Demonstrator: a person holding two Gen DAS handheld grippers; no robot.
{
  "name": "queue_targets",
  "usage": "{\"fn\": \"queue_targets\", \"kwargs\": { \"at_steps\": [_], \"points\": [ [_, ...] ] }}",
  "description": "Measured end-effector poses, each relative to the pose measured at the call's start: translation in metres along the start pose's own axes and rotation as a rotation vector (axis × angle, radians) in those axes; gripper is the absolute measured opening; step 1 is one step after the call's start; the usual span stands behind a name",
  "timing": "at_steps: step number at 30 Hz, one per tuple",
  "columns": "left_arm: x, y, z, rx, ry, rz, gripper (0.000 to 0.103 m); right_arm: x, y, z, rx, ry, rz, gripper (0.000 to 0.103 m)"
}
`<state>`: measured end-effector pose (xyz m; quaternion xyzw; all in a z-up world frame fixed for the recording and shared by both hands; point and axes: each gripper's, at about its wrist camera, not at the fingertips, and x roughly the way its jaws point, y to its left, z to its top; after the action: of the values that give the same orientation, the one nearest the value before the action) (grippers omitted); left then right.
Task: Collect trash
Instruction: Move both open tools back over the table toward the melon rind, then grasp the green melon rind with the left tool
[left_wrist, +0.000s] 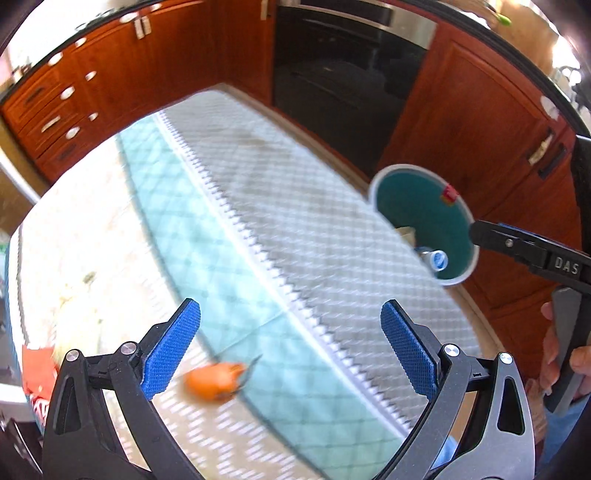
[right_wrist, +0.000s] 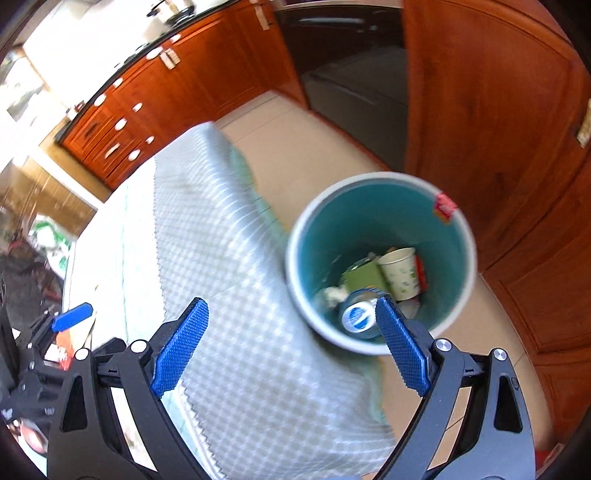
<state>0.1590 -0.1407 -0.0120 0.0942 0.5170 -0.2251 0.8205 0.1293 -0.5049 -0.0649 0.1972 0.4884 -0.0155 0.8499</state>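
Blue-padded fingers of the left gripper (left_wrist: 290, 345) fill the bottom of its wrist view, spread wide apart with nothing between them. Just ahead of its left finger and slightly inward lies a blurred orange piece of trash (left_wrist: 214, 380) on the table (left_wrist: 110, 229), near the seam where a pale teal cloth (left_wrist: 192, 236) meets the cream surface. Farther left of that finger, at the table's near edge, sits a red wrapper (left_wrist: 37, 373), partly cut off. Ahead and to the right runs a grey quilted cloth (left_wrist: 303, 206) with a zigzag edge. Beyond the right finger, off the table's far side, stands the teal bin (left_wrist: 413, 206) with a white rim, and the right gripper's dark finger reaches over its rim.

From the right wrist view, the right gripper (right_wrist: 291, 345) is likewise open, jaws wide, holding nothing. The left gripper's blue pad shows far to its left. Grey quilted cloth lies between its fingers. Just ahead of its right finger the bin (right_wrist: 325, 229) opens upward, holding a paper cup (right_wrist: 400, 271), a green carton (right_wrist: 360, 277) and a can (right_wrist: 356, 315). Behind stand wooden cabinets (right_wrist: 491, 110).
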Motion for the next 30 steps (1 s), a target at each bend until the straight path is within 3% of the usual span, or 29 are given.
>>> {"fn": "queue_targets", "kwargs": {
  "at_steps": [5,11,20,26,30],
  "points": [
    [-0.012,0.041,-0.029,-0.067,0.002,0.034,0.098,0.008,0.036,-0.012,-0.055,0.030,0.032,0.088],
    [-0.016,0.060,-0.077,-0.105,0.048,0.040,0.098,0.019,0.078,-0.032,-0.129,0.074,0.065,0.088],
    [-0.027,0.064,-0.144,-0.181,0.089,-0.035,0.097,0.029,0.116,-0.067,-0.175,0.133,0.108,0.088],
    [-0.031,0.061,-0.163,-0.225,0.108,-0.061,0.082,0.035,0.136,-0.097,-0.217,0.171,0.139,0.088],
    [-0.028,0.057,-0.165,-0.208,0.107,-0.004,0.071,0.034,0.144,-0.108,-0.241,0.184,0.157,0.088]
  ]
}}
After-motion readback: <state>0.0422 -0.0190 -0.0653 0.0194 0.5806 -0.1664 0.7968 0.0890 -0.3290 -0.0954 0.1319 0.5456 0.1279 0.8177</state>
